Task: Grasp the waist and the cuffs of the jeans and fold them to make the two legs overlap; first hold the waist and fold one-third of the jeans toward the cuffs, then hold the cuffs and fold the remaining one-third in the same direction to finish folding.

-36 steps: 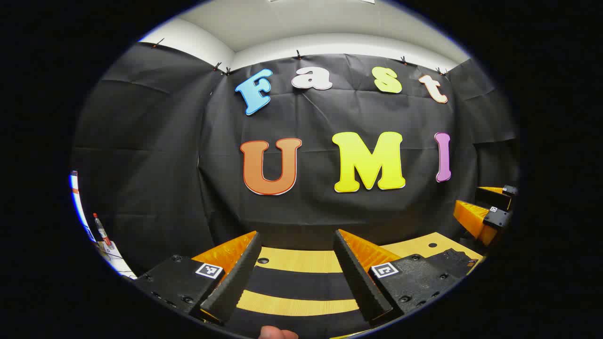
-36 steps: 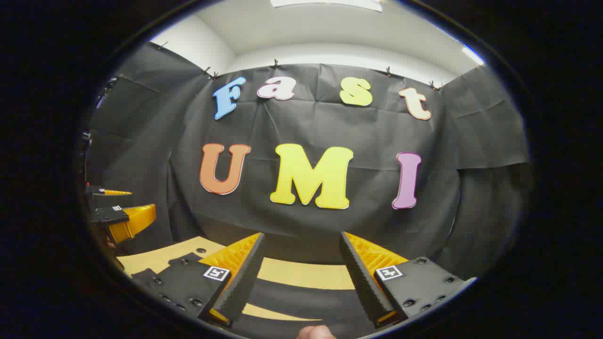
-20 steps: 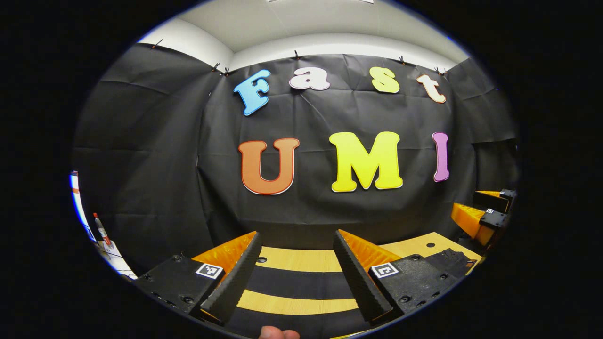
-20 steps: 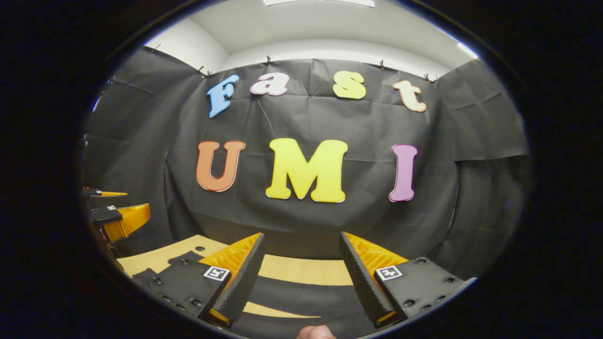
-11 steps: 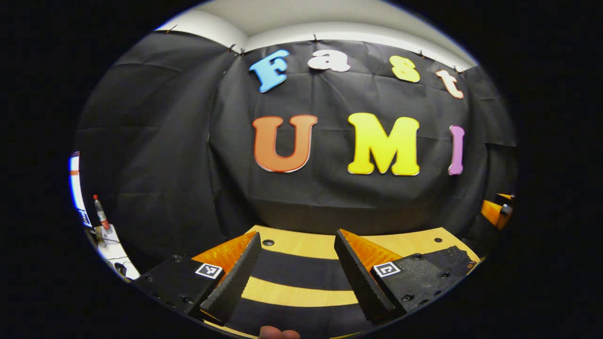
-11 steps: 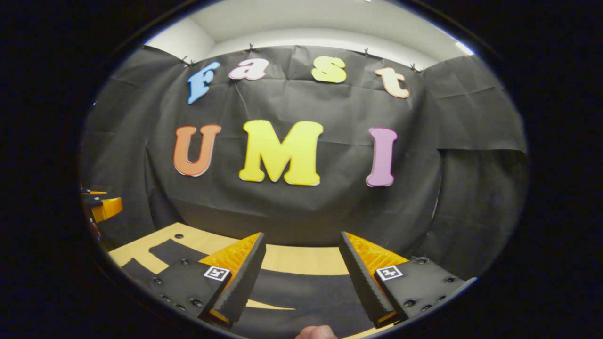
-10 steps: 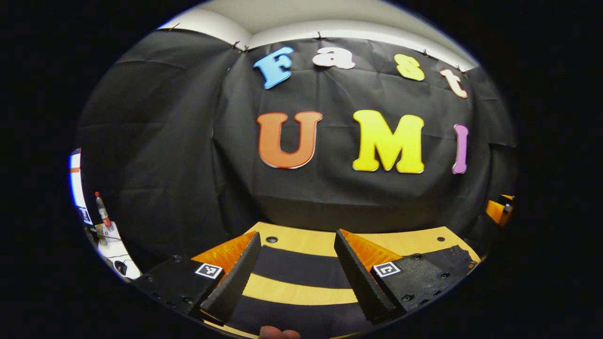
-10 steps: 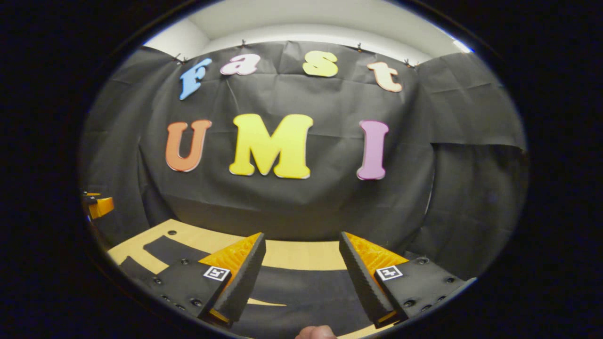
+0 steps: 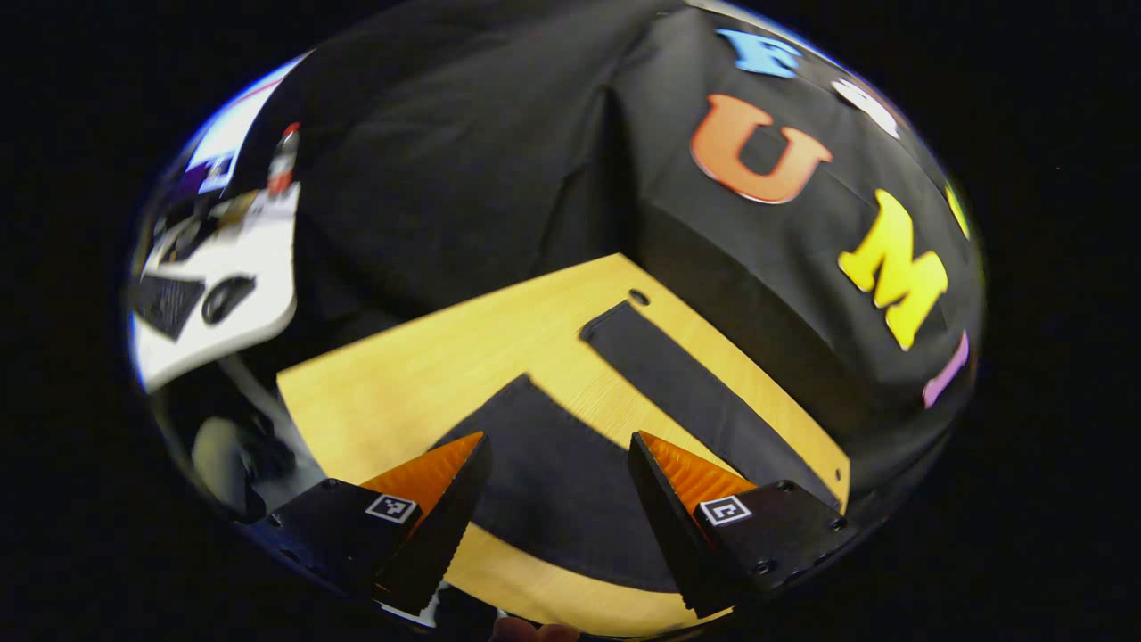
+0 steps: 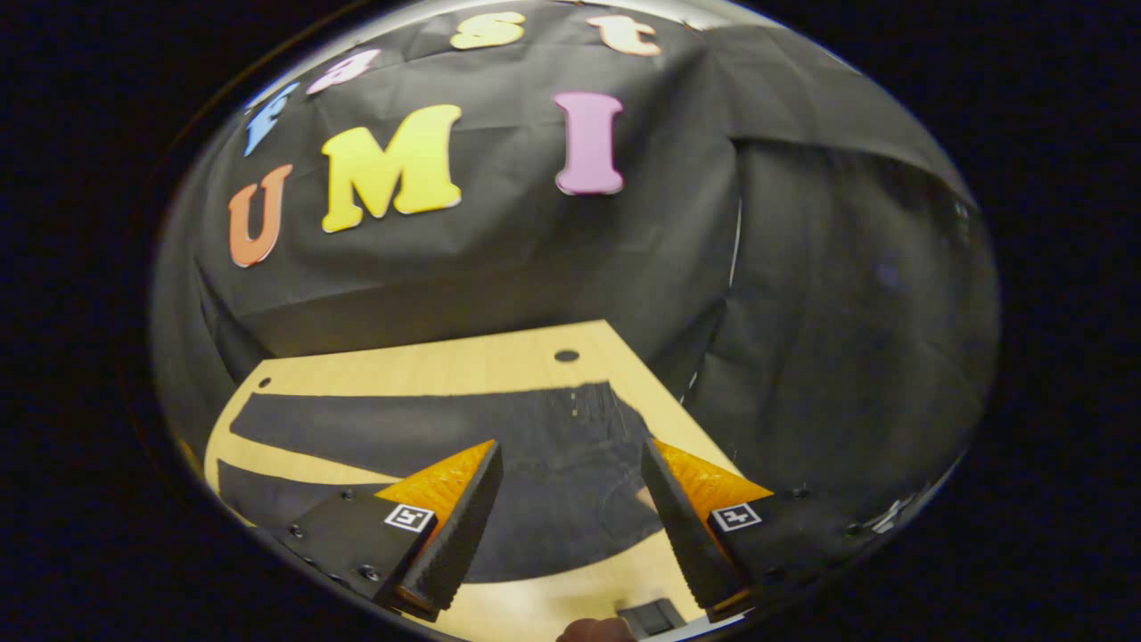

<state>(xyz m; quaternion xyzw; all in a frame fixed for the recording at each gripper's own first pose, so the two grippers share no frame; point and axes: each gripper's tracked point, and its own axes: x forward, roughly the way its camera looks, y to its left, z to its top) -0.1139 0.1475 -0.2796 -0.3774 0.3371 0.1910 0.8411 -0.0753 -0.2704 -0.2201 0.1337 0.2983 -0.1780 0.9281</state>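
Observation:
Dark jeans [image 9: 553, 490] lie flat on the wooden table [image 9: 401, 374], their two legs spread apart. In the left gripper view the far leg [image 9: 695, 392] runs along the table's back edge, and the near leg's cuff end lies just beyond my left gripper [image 9: 557, 439], which is open above it and holds nothing. In the right gripper view the jeans [image 10: 401, 432] stretch away to the left, with the waist end [image 10: 606, 428] just ahead of my right gripper [image 10: 570, 444], which is open above the cloth and empty.
A white desk [image 9: 232, 285] with a keyboard, a mouse and a red-capped bottle [image 9: 283, 160] stands to the left of the table. Black cloth walls close the back and sides. The table edge [image 10: 660, 392] lies close to the waist. A thumb [image 10: 593, 631] shows at the bottom.
Both grippers have tipped down from facing the wall to the table. The left one swung toward the cuff end, the right one toward the waist end. Both stayed open.

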